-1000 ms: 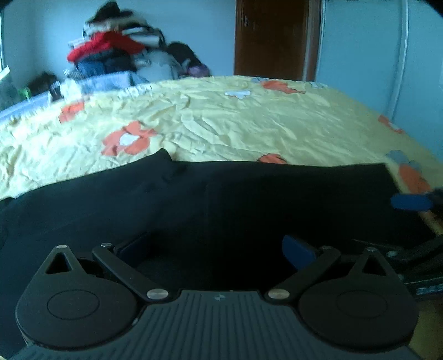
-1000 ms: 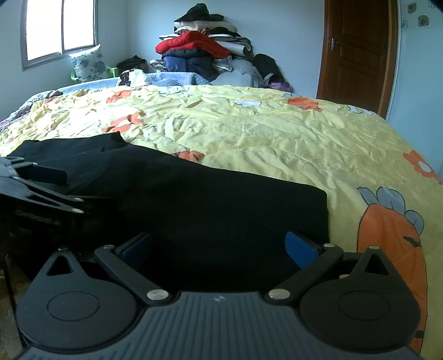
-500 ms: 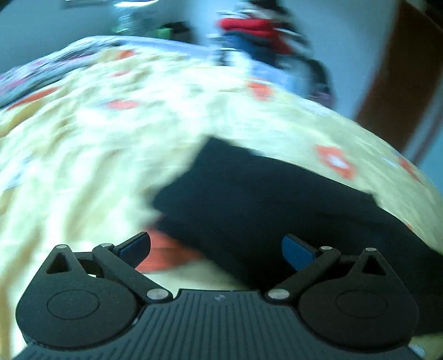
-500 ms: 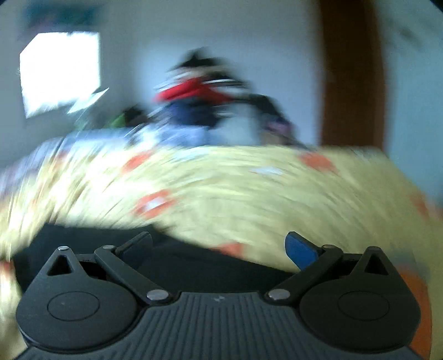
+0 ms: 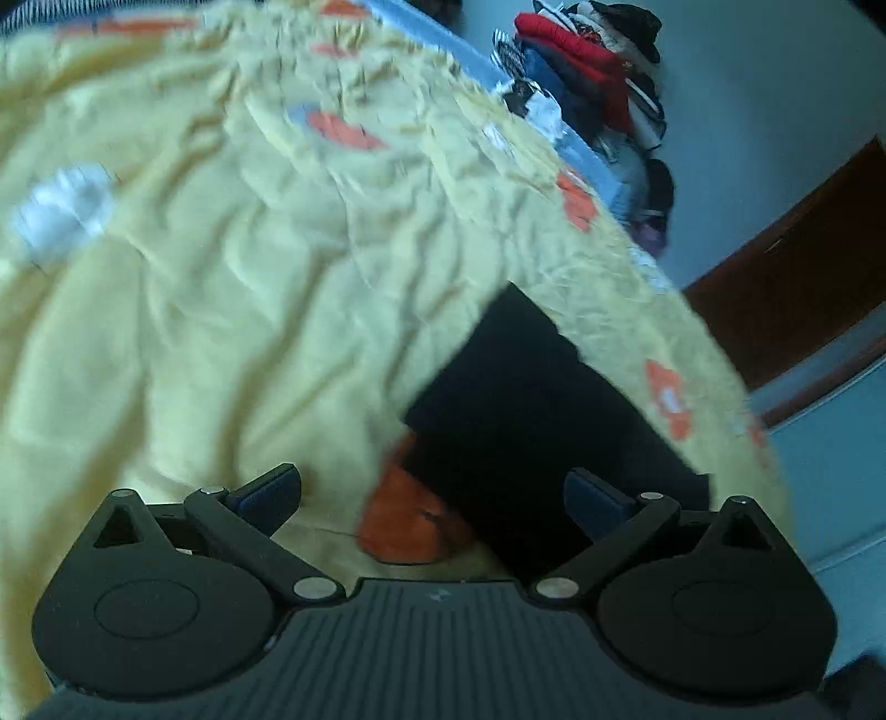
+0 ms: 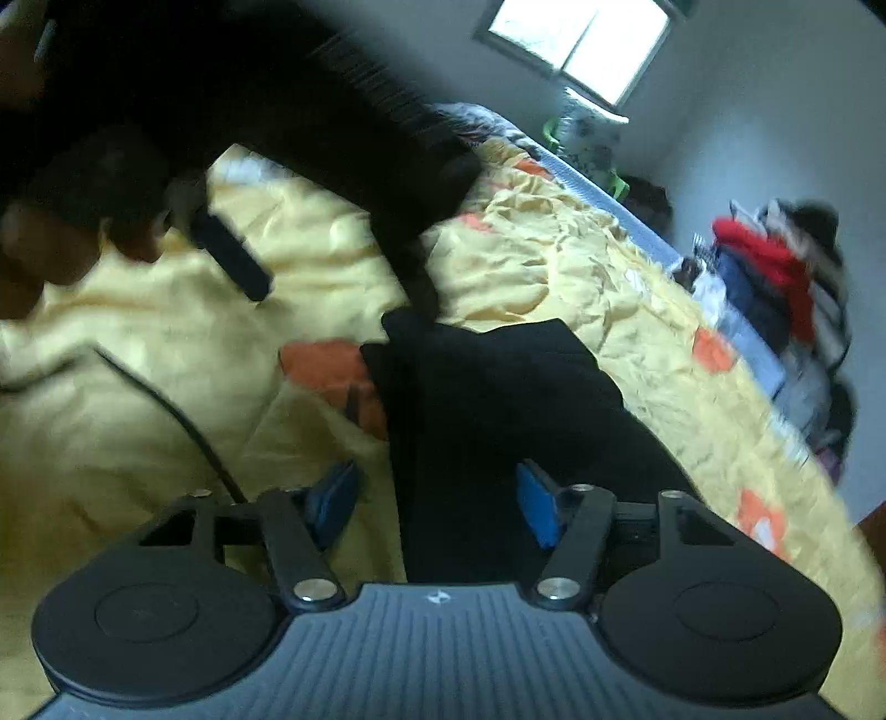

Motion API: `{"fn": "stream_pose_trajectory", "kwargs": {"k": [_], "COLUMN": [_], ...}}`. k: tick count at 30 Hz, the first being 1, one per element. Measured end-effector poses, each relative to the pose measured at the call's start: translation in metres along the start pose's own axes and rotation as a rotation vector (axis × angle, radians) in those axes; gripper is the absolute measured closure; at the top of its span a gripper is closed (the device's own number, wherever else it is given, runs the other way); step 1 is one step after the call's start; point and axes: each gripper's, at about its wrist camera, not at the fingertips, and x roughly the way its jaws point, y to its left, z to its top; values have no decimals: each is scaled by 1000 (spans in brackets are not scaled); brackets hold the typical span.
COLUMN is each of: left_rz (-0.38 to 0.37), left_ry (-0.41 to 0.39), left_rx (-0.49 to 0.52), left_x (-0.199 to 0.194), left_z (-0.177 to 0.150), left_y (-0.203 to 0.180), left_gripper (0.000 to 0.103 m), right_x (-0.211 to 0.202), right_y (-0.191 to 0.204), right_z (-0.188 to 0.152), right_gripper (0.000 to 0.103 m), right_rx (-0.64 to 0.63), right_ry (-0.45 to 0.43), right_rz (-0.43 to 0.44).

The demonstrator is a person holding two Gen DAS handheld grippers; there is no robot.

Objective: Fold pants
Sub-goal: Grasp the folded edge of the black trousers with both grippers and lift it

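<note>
- Your right gripper point(image 6: 437, 512) is partly spread and its jaws are closing; the edge of the black pants point(image 6: 498, 399) lies between the blue pads point(image 6: 537, 507), but neither pad presses on the cloth.
- Ahead of that gripper, the pants run away up the yellow bedspread point(image 6: 166, 399), folded into a dark slab with its far corner toward the middle of the bed.
- Left of the right gripper, a thin dark cable point(image 6: 183, 421) crosses the bedspread.
- Farther out on the upper left, the other gripper point(image 6: 232, 260) hangs over the bed, blurred, with a dark sleeve point(image 6: 310, 111) above it.
- Your left gripper point(image 5: 432, 493) stands wide apart and holds nothing; bedspread point(image 5: 221, 310) shows between its fingers.
- Just ahead and to the right of it lies the pants point(image 5: 531, 410), the near corner over an orange print point(image 5: 404, 515).
- Well beyond both grippers, a heap of clothes point(image 5: 598, 94) is stacked past the far edge of the bed, by the wall.
- A brown door point(image 5: 792, 299) stands to the far right of the left gripper; a bright window point(image 6: 581, 44) is far ahead of the right one.
</note>
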Motion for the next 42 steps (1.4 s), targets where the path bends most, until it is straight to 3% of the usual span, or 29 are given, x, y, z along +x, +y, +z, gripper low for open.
{"fn": "stream_pose_trajectory", "kwargs": {"k": [1, 3, 6, 8, 11, 14, 16, 17, 18, 20, 21, 23, 25, 27, 31, 35, 38, 42], "left_rz": [-26, -78, -161, -214, -304, -343, -357, -341, -309, -252, -237, -204, -132, -72, -52, -88, -141, -209], "left_ry": [18, 49, 88, 119, 152, 122, 90, 88, 94, 109, 102, 64, -15, -84, -215, -293, -309, -273], "left_rx": [-23, -64, -109, -143, -215, -278, -312, -328, -329, -286, -263, -194, -63, 58, 227, 339, 384, 424], "left_x": [3, 12, 27, 39, 61, 77, 84, 86, 89, 94, 95, 90, 77, 65, 29, 6, -1, 4], "left_z": [0, 0, 3, 4, 8, 13, 16, 18, 20, 22, 21, 19, 11, 1, -17, -36, -56, -89], "left_y": [1, 3, 2, 1, -3, -8, -11, -12, -13, -14, -15, -22, -39, -61, -101, -146, -181, -223], "left_gripper": [1, 1, 1, 1, 1, 3, 9, 21, 46, 77, 83, 84, 84, 85, 85, 85, 84, 84], "right_x": [3, 11, 20, 17, 2, -10, -15, -20, -26, -33, -30, -15, 10, 33, 5, -34, -58, -100], "right_y": [5, 13, 15, 7, -24, -58, -76, -86, -92, -116, -128, -142, -139, -133, -133, -150, -169, -184], "right_z": [2, 5, 5, 4, 4, 0, -5, -9, -14, -27, -33, -37, -34, -36, -34, -44, -62, -100], "right_gripper": [43, 59, 80, 81, 81, 81, 81, 81, 81, 81, 81, 81, 81, 81, 81, 81, 81, 81], "right_rx": [-38, -113, -132, -68, 134, 331, 412, 459, 499, 641, 725, 775, 702, 679, 740, 808, 921, 984], "right_ry": [5, 19, 13, -15, -87, -133, -131, -138, -157, -200, -202, -135, -22, 43, -102, -219, -296, -346], "right_rz": [-42, -124, -124, -95, -48, 14, 115, 197, 245, 336, 367, 293, 175, 150, 191, 194, 211, 168]}}
